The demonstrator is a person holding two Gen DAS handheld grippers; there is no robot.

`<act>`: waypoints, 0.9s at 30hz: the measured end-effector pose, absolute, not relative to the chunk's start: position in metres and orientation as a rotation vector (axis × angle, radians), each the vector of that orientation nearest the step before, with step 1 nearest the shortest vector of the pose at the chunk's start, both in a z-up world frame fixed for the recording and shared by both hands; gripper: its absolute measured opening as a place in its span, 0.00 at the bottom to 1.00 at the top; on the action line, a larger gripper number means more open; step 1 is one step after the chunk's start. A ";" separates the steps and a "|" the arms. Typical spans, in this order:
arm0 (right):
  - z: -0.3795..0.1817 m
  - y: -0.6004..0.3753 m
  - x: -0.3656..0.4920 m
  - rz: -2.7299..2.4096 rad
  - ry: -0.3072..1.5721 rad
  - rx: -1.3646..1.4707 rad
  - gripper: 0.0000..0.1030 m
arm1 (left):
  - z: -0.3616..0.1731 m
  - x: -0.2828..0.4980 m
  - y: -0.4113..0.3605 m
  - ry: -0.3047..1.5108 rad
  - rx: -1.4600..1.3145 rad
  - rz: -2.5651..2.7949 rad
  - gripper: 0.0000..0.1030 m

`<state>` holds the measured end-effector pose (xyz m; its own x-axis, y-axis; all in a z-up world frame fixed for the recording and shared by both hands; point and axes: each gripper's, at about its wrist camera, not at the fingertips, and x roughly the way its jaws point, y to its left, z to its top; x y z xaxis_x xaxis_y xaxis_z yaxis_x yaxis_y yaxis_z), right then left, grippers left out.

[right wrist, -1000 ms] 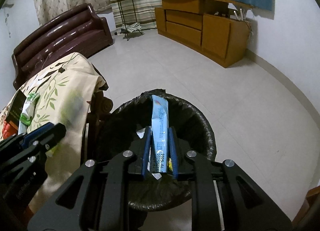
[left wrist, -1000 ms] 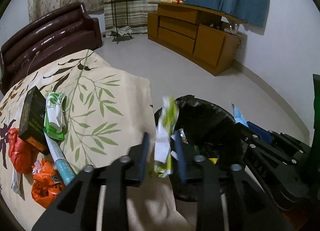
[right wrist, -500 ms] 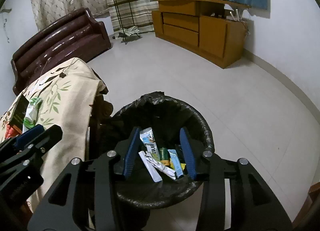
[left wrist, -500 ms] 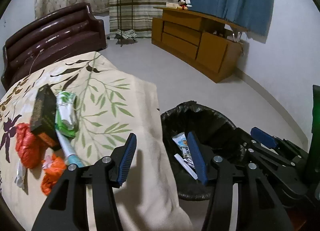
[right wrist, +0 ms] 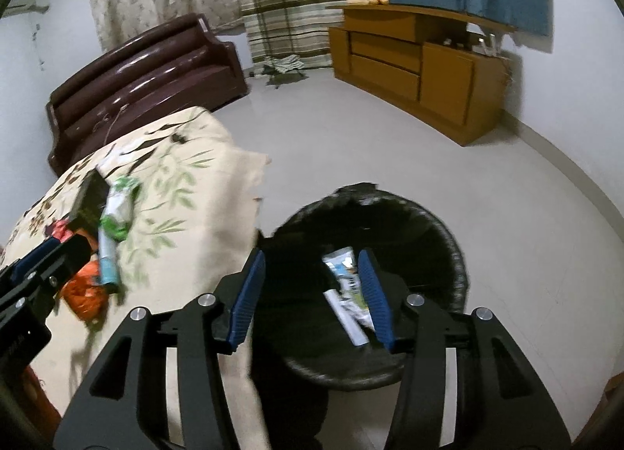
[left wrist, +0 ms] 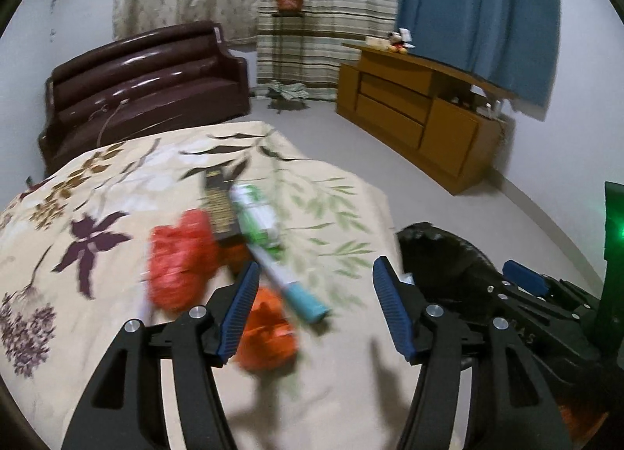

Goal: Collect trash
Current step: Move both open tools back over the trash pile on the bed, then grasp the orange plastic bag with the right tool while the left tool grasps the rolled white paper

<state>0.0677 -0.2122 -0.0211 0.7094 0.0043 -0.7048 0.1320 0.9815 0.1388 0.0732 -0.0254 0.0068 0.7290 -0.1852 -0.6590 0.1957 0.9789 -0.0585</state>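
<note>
Over the cloth-covered table [left wrist: 117, 185], the left gripper [left wrist: 316, 309] is angled downward with its jaws apart and nothing between the pads; they have just been opening. Beneath it lies the remaining trash, blurred: a white tube with a teal end [left wrist: 288, 278], an orange wrapper [left wrist: 269, 337], a red crumpled bag [left wrist: 179, 255], a dark box [left wrist: 220, 208] and a green-and-white packet [left wrist: 257, 216]. The box carries gold print that cannot be read. The right gripper [right wrist: 312, 294] is tilted down over the black-lined trash bin [right wrist: 448, 247], which stands on the floor just beside the table; its jaws have likewise just been opening and grip nothing. Inside the bin lie a blue-and-white sachet [right wrist: 343, 266] and a white strip [right wrist: 345, 317], lettering illegible.
</note>
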 end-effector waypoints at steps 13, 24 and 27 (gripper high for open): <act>-0.012 -0.123 0.066 0.079 0.793 0.101 0.47 | -0.002 0.056 0.071 0.739 -0.055 -0.036 0.62; -0.006 -0.061 0.060 0.182 0.796 0.033 0.47 | -0.008 0.043 0.118 0.741 -0.094 0.028 0.62; -0.006 -0.047 0.061 0.199 0.797 0.016 0.47 | -0.009 0.042 0.127 0.743 -0.103 0.036 0.62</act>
<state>0.0607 -0.0474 -0.0059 0.6807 0.1838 -0.7091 -0.1716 0.9811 0.0896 0.0418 0.1265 -0.0089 0.7363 -0.0040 -0.6767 -0.0692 0.9943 -0.0813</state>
